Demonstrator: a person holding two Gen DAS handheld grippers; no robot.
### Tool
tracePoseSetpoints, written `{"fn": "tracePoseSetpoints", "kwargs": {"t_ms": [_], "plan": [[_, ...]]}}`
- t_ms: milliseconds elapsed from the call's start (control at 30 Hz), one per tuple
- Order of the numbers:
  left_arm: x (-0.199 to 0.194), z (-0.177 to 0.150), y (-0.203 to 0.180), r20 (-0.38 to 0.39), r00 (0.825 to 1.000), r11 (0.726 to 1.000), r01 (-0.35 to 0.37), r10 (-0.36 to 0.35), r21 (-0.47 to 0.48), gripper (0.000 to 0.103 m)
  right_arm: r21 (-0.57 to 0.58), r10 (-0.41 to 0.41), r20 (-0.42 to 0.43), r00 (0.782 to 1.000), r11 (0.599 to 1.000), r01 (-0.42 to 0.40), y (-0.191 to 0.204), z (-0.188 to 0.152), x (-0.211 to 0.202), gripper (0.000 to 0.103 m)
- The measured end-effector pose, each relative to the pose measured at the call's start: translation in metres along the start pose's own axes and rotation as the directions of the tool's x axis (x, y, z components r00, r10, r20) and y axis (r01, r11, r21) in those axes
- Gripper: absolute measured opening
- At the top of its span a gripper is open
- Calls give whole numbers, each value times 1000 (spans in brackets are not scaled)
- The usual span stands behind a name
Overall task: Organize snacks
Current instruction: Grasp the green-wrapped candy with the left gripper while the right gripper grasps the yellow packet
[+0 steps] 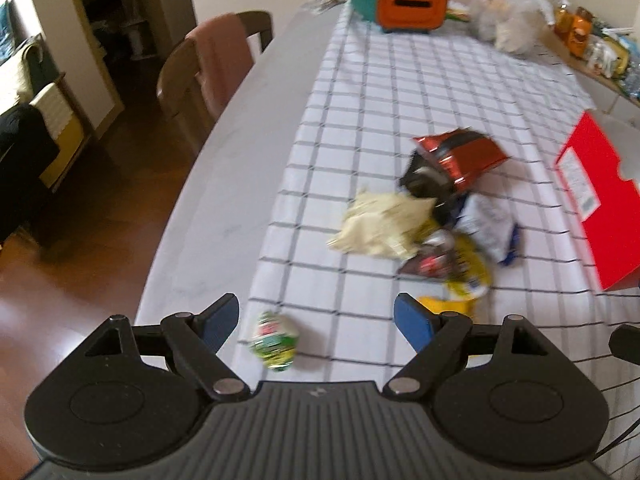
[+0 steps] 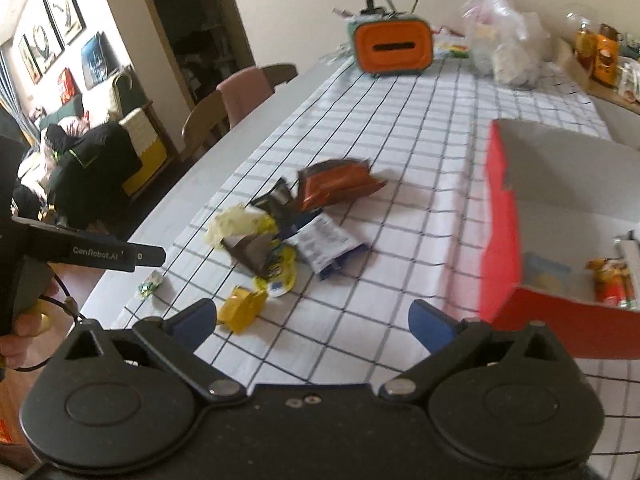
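Note:
A pile of snack packets (image 1: 436, 220) lies on the checked cloth; it also shows in the right wrist view (image 2: 288, 228). It includes a red-brown foil bag (image 1: 464, 156), a pale crumpled wrapper (image 1: 380, 224) and a white-blue packet (image 2: 328, 244). A small green-red packet (image 1: 276, 340) lies just ahead of my open, empty left gripper (image 1: 316, 320). A yellow packet (image 2: 240, 308) lies by the left finger of my open, empty right gripper (image 2: 316, 320). An open red box (image 2: 516, 240) on the right holds a few snacks (image 2: 612, 280).
An orange-teal tissue box (image 1: 404, 0) and clear plastic bags (image 1: 504, 12) stand at the table's far end. Chairs (image 1: 212, 68) line the table's left edge. A shelf with food items (image 1: 592, 40) is at the far right. The left gripper's body (image 2: 92, 256) shows in the right wrist view.

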State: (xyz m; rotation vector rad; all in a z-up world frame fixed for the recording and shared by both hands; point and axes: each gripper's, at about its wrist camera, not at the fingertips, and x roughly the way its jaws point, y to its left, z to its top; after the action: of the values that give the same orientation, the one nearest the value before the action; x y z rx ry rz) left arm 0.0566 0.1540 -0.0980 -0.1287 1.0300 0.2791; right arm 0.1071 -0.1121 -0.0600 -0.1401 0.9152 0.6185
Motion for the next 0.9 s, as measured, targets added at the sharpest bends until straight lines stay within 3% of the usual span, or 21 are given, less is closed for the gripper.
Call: {"fn": "tracePoseSetpoints", "kwargs": {"t_ms": [333, 900], "plan": [[29, -22, 38, -37, 999, 999, -24, 23, -28, 85, -43, 13, -84, 996, 999, -17, 40, -1, 47, 102], [46, -41, 33, 30, 999, 996, -29, 27, 80, 84, -132, -65, -140, 988, 990, 46, 75, -8, 109, 78]]}}
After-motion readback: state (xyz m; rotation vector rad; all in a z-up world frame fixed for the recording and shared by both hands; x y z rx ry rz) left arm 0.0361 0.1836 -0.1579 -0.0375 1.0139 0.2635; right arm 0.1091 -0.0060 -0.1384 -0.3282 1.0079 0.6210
